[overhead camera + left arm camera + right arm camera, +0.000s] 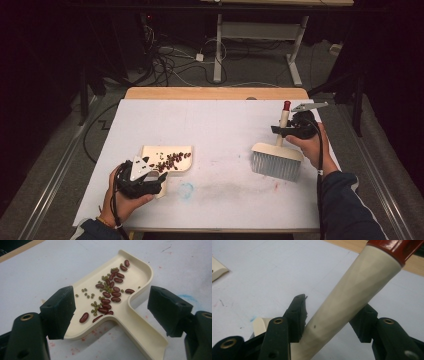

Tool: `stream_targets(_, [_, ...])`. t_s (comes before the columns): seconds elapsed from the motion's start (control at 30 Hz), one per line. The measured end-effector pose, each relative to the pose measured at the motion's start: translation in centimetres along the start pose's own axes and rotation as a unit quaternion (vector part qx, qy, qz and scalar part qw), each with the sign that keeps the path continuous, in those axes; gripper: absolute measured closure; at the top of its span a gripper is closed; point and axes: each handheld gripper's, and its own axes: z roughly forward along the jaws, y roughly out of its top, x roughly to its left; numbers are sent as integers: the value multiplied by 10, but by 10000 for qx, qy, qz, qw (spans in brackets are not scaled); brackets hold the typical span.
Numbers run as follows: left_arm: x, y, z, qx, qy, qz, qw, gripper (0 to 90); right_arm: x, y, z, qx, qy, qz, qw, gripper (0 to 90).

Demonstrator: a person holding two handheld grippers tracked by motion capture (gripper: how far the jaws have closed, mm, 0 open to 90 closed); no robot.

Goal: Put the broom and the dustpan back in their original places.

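1. Brush (277,159), the bigger of the two tools, stands on the right part of the bench (220,125), its grey bristles down on the white sheet and its cream handle (352,302) with a red cap (397,247) leaning up and away from the person.
2. Dustpan (135,315), cream and shallow, lies flat on the left part of the bench, well apart from the brush, its handle toward the person.
3. Right gripper (291,131) sits at the brush handle; in the right gripper view the handle runs between the jaws. The jaws stand a little apart around it, one pad at the handle's side, the other with a slight gap; a firm grip cannot be told.
4. Left gripper (147,176) hovers at the dustpan's near end, jaws wide, one on each side of the pan and pressing on nothing.
5. Red beans (112,293) and small green beans (96,306) lie scattered in the pan.
6. Faint red and blue smudges (186,189) mark the sheet; no brand, label or writing can be read.
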Motion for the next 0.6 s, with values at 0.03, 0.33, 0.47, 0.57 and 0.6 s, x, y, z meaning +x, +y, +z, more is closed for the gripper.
stream_targets(0.03, [-2, 0, 0, -12, -15, 90, 10000, 213, -1, -1, 3, 9, -17, 44, 10000, 507])
stream_targets(0.33, [-5, 0, 3, -4, -53, 241, 9997, 210, 3, -13, 29, 576, -34, -248, 9980, 398])
stream_targets(0.47, [-8, 1, 5, 15, -164, 327, 9993, 210, 8, -12, 39, 842, -271, -484, 9949, 358])
stream_targets(0.57, [-10, 2, 6, 40, -199, 346, 9992, 210, 11, -10, 41, 772, -502, -537, 9943, 337])
stream_targets(0.6, [-10, 2, 7, 43, -231, 337, 9992, 210, 11, -9, 41, 723, -627, -515, 9941, 326])
